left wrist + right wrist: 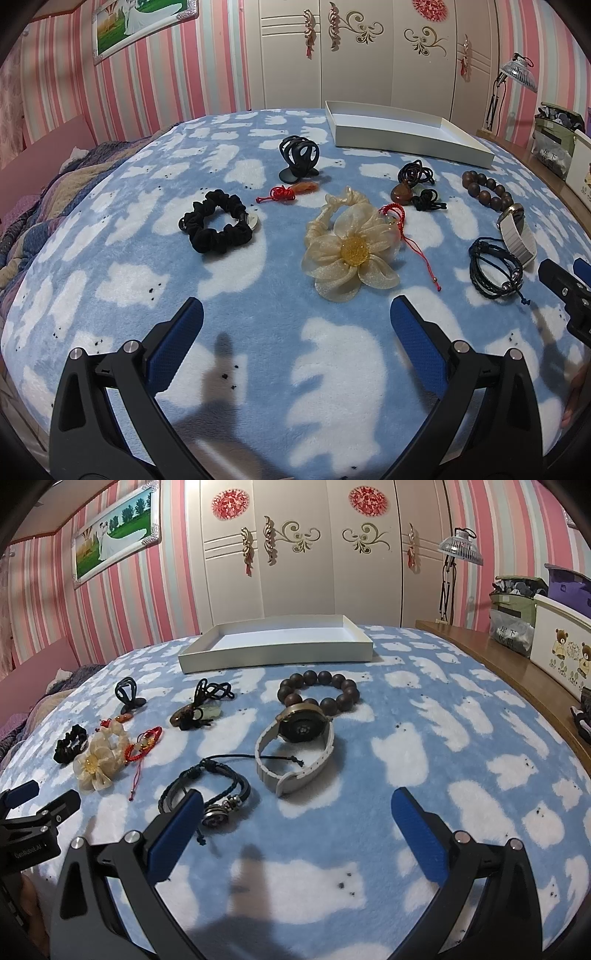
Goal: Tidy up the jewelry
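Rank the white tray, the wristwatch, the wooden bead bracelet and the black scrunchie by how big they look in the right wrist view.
1. white tray, though farthest away
2. wristwatch
3. wooden bead bracelet, a bit smaller than the watch; being farther back, it may truly match it
4. black scrunchie, shrunk near the fisheye edge

Blue blanket [122,206] with white bears, black scrunchie [218,221], cream flower [351,254], white tray [275,653], pink-striped wallpaper [147,88]
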A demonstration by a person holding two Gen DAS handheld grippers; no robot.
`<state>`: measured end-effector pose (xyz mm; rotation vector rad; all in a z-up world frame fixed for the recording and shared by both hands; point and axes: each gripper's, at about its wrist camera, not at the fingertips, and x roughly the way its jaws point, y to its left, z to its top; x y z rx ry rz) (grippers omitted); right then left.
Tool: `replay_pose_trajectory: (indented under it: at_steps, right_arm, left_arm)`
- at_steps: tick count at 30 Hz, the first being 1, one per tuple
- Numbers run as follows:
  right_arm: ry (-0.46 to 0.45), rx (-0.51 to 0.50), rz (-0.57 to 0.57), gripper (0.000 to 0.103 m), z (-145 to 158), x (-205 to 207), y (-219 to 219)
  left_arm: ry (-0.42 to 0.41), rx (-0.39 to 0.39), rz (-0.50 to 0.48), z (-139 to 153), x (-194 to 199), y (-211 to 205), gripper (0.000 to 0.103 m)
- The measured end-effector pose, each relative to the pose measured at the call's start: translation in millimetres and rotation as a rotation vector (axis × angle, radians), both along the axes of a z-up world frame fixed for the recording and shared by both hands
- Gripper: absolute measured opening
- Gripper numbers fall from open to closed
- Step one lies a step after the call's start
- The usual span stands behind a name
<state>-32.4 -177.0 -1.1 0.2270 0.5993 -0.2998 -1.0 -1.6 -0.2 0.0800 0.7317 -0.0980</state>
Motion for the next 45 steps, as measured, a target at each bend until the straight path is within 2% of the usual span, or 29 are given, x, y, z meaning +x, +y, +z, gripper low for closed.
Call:
replay_pose_trajectory:
  at_steps: [17,36,45]
  right_arm:
    - [-0.023,-0.005,0.001,0.101,1.4,-3.4,0.9]
    - [-0.022,-0.016,-0.009,0.101,1.5,-3.7,1.7]
    - [0.008,-0.088,-0.011,0.101,1.9,-1.0,13.5]
  left_arm:
    - [-0.011,-0.004,-0.011,-0.7,0.0,-1.2,0.100]
    - [0.008,-0.061,-0.014,-2.6,1.8,4.6,0.100]
    - [-0.011,-0.049,-0.009,-0.6,-1.4,3.6,0.100]
